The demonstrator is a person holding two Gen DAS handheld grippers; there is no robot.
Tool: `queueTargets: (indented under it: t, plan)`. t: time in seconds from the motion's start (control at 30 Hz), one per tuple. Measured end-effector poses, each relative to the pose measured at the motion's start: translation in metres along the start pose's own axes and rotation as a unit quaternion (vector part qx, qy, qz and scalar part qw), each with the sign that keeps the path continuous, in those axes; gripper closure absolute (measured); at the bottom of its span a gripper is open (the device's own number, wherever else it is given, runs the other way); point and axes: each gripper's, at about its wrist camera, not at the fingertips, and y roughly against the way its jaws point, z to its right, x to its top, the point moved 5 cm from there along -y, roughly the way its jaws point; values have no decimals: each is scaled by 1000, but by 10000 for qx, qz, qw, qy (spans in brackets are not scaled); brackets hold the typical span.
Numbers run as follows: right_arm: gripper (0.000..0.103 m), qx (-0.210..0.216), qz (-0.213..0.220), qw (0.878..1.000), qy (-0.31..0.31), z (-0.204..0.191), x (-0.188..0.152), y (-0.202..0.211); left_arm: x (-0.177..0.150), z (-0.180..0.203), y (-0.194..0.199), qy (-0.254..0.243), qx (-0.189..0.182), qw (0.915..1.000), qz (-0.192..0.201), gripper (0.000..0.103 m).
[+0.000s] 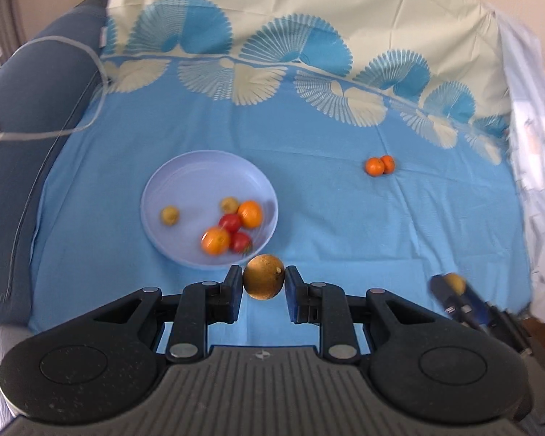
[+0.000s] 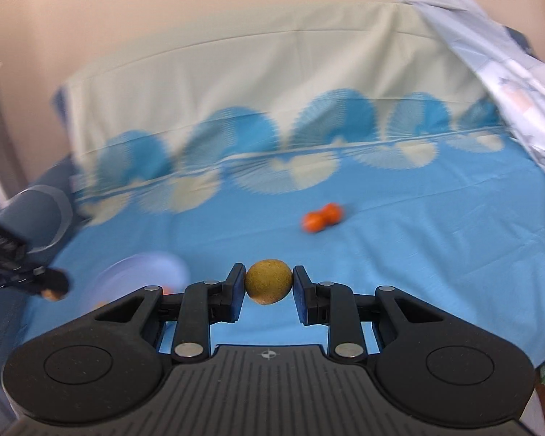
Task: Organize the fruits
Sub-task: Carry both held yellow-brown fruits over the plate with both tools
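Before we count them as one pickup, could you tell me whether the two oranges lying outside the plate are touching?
Touching. In the left wrist view the two oranges sit pressed together with no cloth visible between them.

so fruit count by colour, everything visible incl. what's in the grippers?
Orange: 4, two in the plate at and, two on the cloth
Red: 2
Yellow-green: 3, two in the plate, one in the right gripper
Brown-gold: 1, in the left gripper
Total: 10
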Motion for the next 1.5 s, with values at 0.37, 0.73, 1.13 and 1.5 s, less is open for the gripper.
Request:
queueTargets:
  t: [0.37, 0.73, 1.13, 1.5]
  plan:
    - [74, 677, 157, 9938, 862, -94, -20, 72, -48, -69, 67, 498, -65, 9977, 446, 76]
    - [74, 1045, 199, 9845, 1397, -134, -26, 87, -65, -95, 90, 749, 8, 9948, 685, 76]
    - [74, 988, 61, 9838, 1495, -136, -26, 71, -54, -109, 81, 903, 67, 9930, 759, 76]
    - [74, 934, -142, 9836, 1539, -142, -15, 30, -13, -121, 51, 944, 103, 9918, 853, 76]
